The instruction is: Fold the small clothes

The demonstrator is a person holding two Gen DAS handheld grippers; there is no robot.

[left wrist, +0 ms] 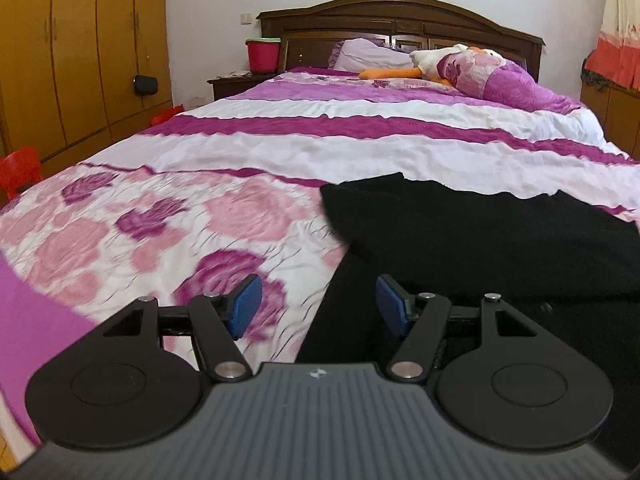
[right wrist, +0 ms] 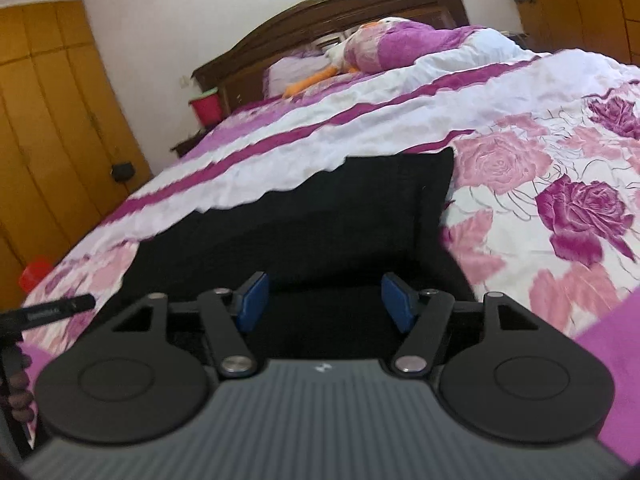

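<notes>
Black garment (left wrist: 480, 232) lies spread on a floral pink and purple bedspread (left wrist: 160, 216) near the foot of a bed

The left gripper (left wrist: 318, 304) hovers at the cloth's left edge, blue pads (left wrist: 247, 304) parted and empty; the right gripper (right wrist: 324, 300) hangs above the dark fabric, jaws likewise wide, gripping nothing. A stuffed duck (left wrist: 436, 60) rests by the wooden headboard (left wrist: 400, 16)

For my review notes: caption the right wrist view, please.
Open right gripper above a black garment on the floral bedspread.
</notes>
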